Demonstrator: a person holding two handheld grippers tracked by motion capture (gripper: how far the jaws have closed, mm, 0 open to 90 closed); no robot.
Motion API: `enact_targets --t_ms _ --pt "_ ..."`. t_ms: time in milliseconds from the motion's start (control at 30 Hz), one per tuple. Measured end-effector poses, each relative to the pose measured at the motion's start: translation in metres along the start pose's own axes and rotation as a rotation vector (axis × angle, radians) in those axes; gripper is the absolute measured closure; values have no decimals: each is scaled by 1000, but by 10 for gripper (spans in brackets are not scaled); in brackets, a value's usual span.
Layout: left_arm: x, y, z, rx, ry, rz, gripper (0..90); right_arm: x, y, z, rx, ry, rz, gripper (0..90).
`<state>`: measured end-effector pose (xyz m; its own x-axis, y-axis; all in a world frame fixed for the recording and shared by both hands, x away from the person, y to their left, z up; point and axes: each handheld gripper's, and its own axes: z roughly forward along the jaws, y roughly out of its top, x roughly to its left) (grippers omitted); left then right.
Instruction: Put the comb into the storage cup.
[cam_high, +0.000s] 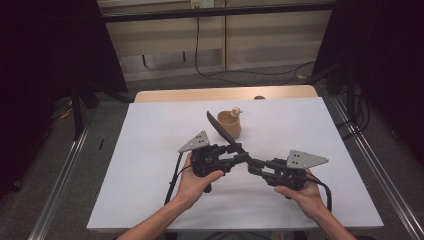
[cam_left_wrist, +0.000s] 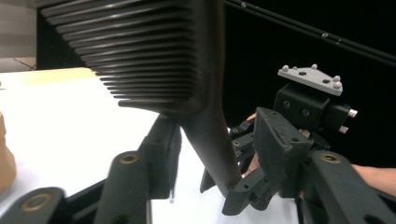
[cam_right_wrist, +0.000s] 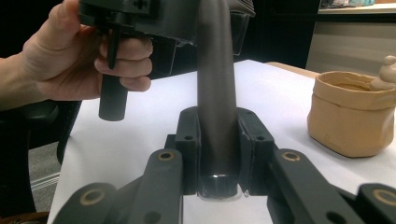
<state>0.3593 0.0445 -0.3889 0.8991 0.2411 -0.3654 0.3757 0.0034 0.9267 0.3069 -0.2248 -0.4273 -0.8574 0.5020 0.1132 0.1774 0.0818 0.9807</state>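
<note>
Both hands enter from the table's near edge, each on a gripper. Right gripper (cam_right_wrist: 218, 154) is clamped on the handle end of a dark comb (cam_right_wrist: 214, 93); in the right gripper view both pads sit flush on the handle's sides, no gap. Left gripper (cam_left_wrist: 210, 154) has the same comb (cam_left_wrist: 154, 51) between its jaws, further up the handle near the teeth. In the left gripper view the left pad sits just beside the handle and the right pad stands off from it with white table showing between, so jaws not pressing: open around the comb, not gripping.

From the high view the left gripper (cam_high: 231, 156) and right gripper (cam_high: 256, 166) meet nose to nose over the table's near half, roughly midway between its left and right edges. Comb (cam_high: 220, 128) runs from that junction up and away toward the far edge, teeth end lifted off the surface, tilted.

Tan soft cup (cam_high: 230, 123) stands upright just beyond the comb's teeth end, around the table's centre, closer to the far edge. Small pale figure (cam_high: 236, 111) sits on its rim. Whether the comb touches the cup I cannot tell.

White sheet (cam_high: 150, 150) covers the table; wooden strip shows along the far edge.
</note>
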Motion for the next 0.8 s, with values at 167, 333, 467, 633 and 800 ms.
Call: enact_targets --t_ms 167,333,467,633,800 --pt "3 -1 0 -8 -15 -36 582 0 0 0 -1 1 -1 726" --pt "5 -2 0 -19 -20 -56 636 0 0 0 0 2 -2 725" --pt "6 -2 0 -21 -21 -49 666 0 0 0 2 2 -2 725" --pt "5 -3 0 -29 -20 -53 687 0 0 2 1 5 -4 725" --pt "5 -3 1 -38 -33 -77 708 0 -1 3 2 5 -9 725"
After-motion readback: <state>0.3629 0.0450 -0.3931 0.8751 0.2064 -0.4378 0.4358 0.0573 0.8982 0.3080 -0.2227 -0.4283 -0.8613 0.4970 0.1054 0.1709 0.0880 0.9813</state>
